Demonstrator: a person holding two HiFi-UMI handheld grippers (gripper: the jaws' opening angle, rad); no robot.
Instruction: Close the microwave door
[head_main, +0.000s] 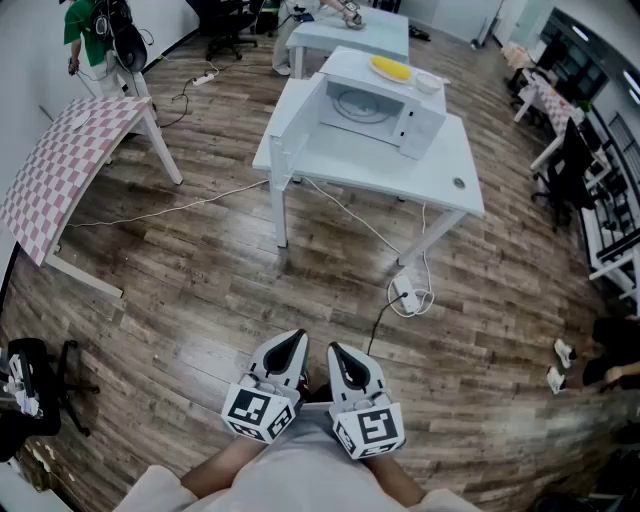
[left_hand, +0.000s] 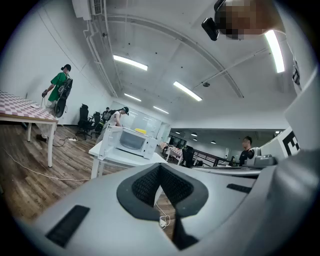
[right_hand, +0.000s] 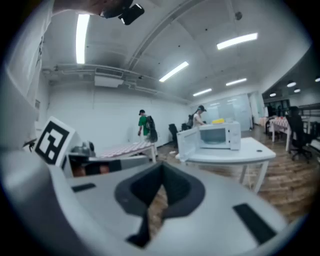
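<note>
The microwave (head_main: 378, 112) stands at the far edge of the white table (head_main: 440, 165). Its door (head_main: 296, 128) hangs open toward the table's left edge. The left gripper (head_main: 294, 342) and right gripper (head_main: 338, 354) sit side by side, well apart from the table. Each has its jaws closed together, with nothing between them.

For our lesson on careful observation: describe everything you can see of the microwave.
The microwave is white and boxy, standing upright on a white table. Its door hangs wide open to one side, showing a pale cavity with a round turntable. A control panel sits at the opposite end of the front. A yellow object and a small white bowl rest on top.
</note>
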